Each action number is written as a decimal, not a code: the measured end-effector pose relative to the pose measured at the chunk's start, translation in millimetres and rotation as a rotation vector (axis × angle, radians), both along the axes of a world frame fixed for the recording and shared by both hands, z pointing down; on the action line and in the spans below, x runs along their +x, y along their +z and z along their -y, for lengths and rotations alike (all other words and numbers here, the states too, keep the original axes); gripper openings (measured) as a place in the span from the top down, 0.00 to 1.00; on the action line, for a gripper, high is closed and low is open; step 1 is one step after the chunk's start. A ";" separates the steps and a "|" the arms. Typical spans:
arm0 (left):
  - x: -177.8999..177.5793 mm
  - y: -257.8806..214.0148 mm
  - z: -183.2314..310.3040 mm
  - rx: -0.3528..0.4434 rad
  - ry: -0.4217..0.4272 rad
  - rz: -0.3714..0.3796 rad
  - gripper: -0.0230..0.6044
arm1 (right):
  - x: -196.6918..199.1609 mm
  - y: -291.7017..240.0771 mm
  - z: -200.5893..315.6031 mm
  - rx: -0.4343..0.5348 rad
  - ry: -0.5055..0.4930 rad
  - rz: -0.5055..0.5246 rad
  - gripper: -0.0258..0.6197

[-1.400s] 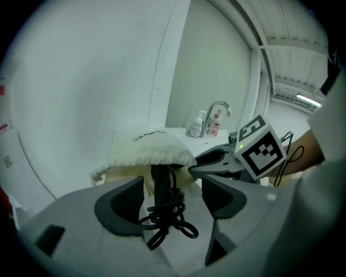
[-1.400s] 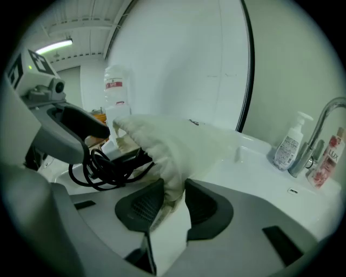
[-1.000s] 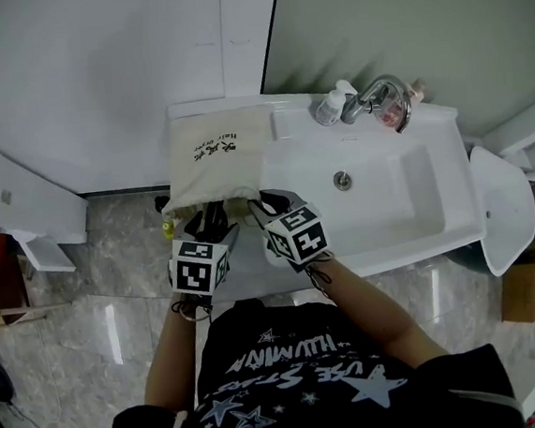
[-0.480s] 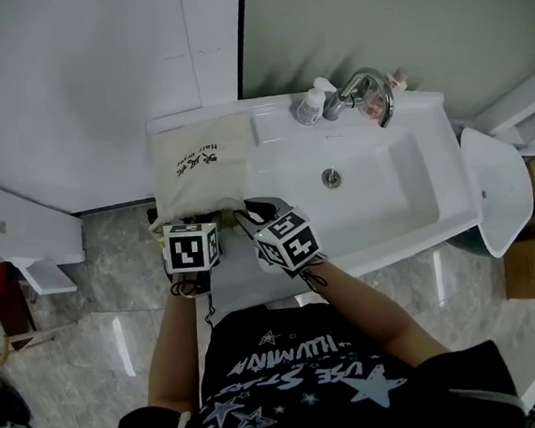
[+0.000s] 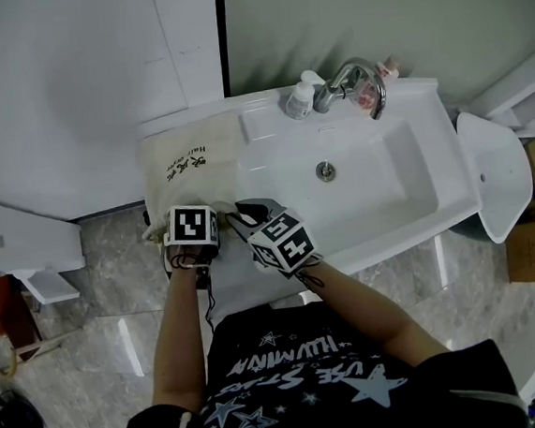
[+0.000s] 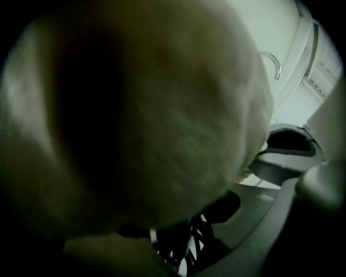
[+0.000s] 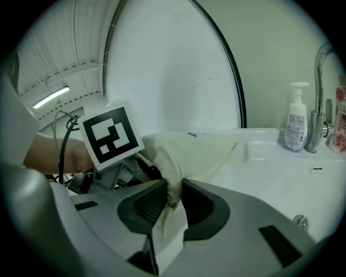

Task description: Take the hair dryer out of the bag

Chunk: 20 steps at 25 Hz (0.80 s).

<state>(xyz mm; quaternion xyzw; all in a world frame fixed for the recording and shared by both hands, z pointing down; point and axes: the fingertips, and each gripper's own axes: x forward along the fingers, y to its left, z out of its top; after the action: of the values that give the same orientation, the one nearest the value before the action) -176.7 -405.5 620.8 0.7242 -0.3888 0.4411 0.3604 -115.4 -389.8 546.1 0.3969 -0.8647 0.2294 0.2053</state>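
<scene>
A cream cloth bag [image 5: 192, 164] with dark print lies on the counter left of the basin. My left gripper [image 5: 192, 227] points steeply down into the bag's mouth, and its marker cube hides the jaws. In the left gripper view the bag's cloth [image 6: 151, 108] fills most of the picture. Below it shows a black slotted grille of the hair dryer [image 6: 184, 246]. I cannot make out whether the jaws press on it. My right gripper [image 7: 172, 208] is shut on a fold of the bag's rim [image 7: 167, 178], just right of the left gripper's cube [image 7: 111, 135].
The white sink basin [image 5: 378, 184] lies to the right, with a chrome faucet [image 5: 354, 82] and a soap bottle [image 5: 300, 97] at its back. A white lidded fixture [image 5: 494, 172] stands farther right, a white cabinet [image 5: 17, 247] at the left. The floor is grey marble.
My left gripper has tipped downward and sunk into the bag's mouth, so its jaws are now hidden under the cube. The right gripper has kept its hold on the rim.
</scene>
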 end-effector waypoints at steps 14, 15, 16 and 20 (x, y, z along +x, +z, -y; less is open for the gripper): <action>-8.9 -22.1 -5.5 0.046 0.097 -0.048 0.67 | 19.0 -7.0 14.4 0.039 0.034 -0.031 0.85; -11.9 -24.7 -6.7 0.059 0.114 -0.031 0.67 | 20.7 -7.5 15.3 0.038 0.032 -0.028 0.85; -14.7 -27.2 -8.5 0.069 0.128 -0.018 0.67 | 21.9 -7.8 15.8 0.036 0.029 -0.024 0.85; -22.2 -36.1 -18.9 0.076 0.120 -0.040 0.67 | 17.1 -11.9 12.7 0.031 -0.031 0.006 0.85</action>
<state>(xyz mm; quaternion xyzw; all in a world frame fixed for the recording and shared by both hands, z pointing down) -198.9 -386.6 584.7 0.7681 -0.3538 0.4321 0.3132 -98.3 -402.5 534.2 0.3857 -0.8748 0.2141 0.2004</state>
